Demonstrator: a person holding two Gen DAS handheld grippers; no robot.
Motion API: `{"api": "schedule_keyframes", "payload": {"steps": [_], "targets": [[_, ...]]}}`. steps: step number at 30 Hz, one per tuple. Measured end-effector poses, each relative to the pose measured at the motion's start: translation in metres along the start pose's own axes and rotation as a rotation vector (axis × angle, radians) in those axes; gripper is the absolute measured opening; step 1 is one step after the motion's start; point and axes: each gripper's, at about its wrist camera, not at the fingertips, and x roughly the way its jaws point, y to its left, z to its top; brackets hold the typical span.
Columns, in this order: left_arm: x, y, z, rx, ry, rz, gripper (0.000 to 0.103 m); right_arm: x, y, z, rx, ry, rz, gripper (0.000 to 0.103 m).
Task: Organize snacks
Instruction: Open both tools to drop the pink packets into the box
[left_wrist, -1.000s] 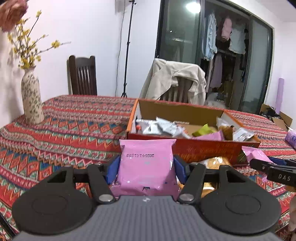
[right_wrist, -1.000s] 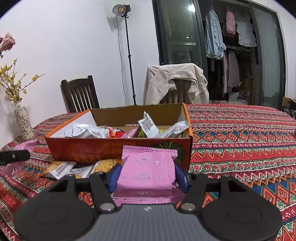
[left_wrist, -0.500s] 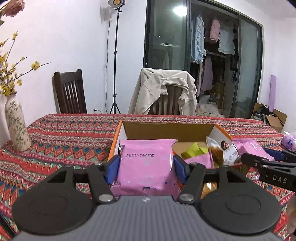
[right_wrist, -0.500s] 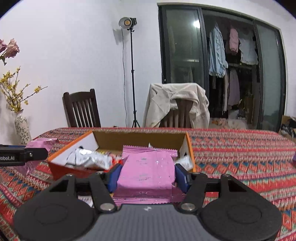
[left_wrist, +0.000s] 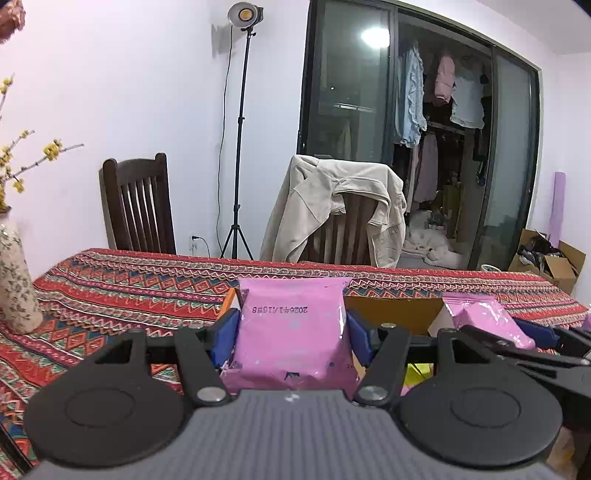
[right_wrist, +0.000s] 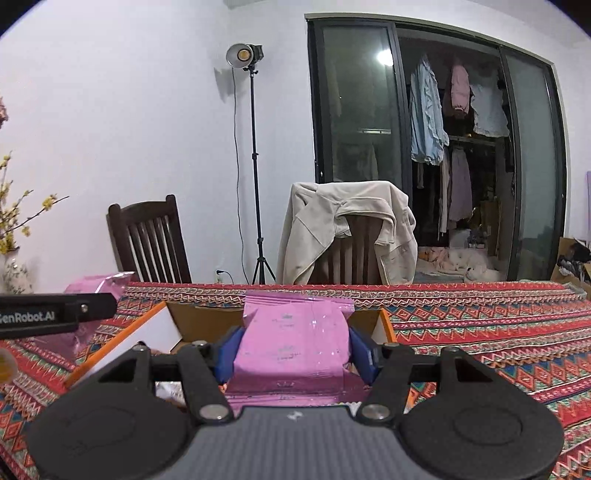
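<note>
My left gripper (left_wrist: 291, 328) is shut on a pink snack packet (left_wrist: 291, 339) with a printed date, held above the near side of the orange cardboard box (left_wrist: 391, 314). My right gripper (right_wrist: 295, 350) is shut on a second pink snack packet (right_wrist: 295, 350), also held over the box (right_wrist: 207, 325). In the left wrist view the right gripper with its pink packet (left_wrist: 484, 321) shows at the right. In the right wrist view the left gripper's arm (right_wrist: 55, 314) and its pink packet (right_wrist: 96, 286) show at the left. Most of the box's contents are hidden behind the grippers.
The table has a red patterned cloth (left_wrist: 129, 288). A flowered vase (left_wrist: 14, 288) stands at the left. A dark wooden chair (left_wrist: 138, 206), a chair draped with a beige jacket (left_wrist: 340, 210) and a light stand (left_wrist: 238, 147) are beyond the table.
Both grippers have risen and moved forward over the box with their pink packets. The box and the loose snacks in front of it have dropped low or out of view.
</note>
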Motion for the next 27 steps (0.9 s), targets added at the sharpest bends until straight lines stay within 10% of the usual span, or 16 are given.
{"api": "schedule_keyframes", "payload": {"steps": [18,20,22,27], "targets": [[0.053,0.014,-0.032,-0.006,0.032,0.032,0.063,0.047,-0.012,-0.029,0.026,0.061,0.004,0.061],[0.050,0.017,-0.031,-0.018,0.011,0.027,0.083,0.045,-0.011,-0.030,0.025,0.062,0.000,0.063],[0.043,0.019,-0.032,-0.033,-0.026,0.045,0.103,0.044,-0.012,-0.031,0.030,0.059,-0.007,0.077],[0.036,0.020,-0.031,-0.054,-0.068,0.045,0.103,0.040,-0.017,-0.031,0.062,0.048,0.005,0.103]]}}
